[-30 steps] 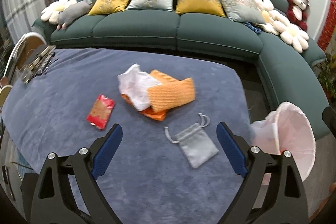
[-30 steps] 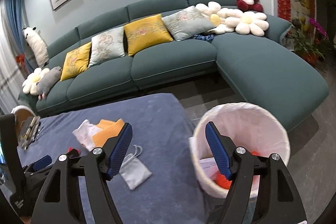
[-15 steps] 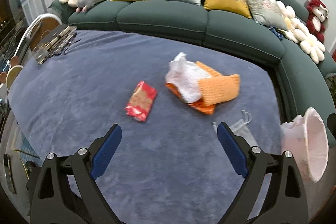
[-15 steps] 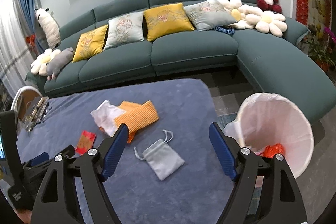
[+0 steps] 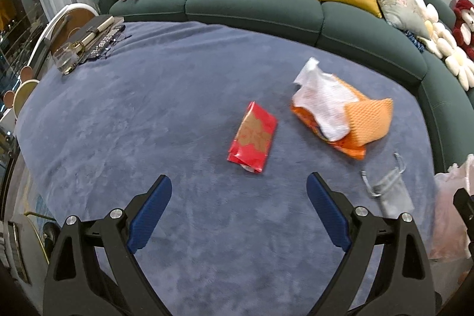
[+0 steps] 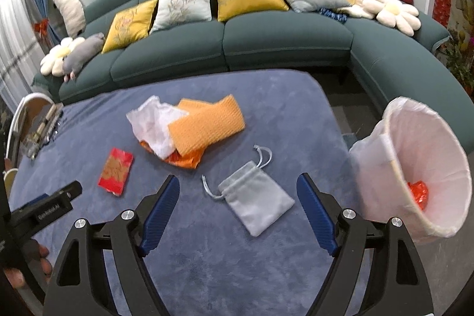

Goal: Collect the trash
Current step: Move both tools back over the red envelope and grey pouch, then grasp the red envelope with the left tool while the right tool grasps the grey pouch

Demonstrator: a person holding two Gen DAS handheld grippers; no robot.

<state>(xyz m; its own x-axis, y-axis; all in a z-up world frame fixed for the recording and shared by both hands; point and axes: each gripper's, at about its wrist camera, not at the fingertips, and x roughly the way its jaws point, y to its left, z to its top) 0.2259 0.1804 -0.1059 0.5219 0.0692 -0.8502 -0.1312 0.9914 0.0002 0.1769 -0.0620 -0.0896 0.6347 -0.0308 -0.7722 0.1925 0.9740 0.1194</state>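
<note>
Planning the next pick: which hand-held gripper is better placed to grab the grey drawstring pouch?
Right. The right hand-held gripper has its opening jaws framing the grey drawstring pouch, nothing gripped yet. The left hand-held gripper faces the red packet instead.

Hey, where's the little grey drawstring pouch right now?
The grey pouch lies on the blue cloth, just beyond the right gripper, between the orange pile and the bin.

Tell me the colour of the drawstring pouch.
Light grey drawstring pouch, clearest in the right wrist view.
</note>
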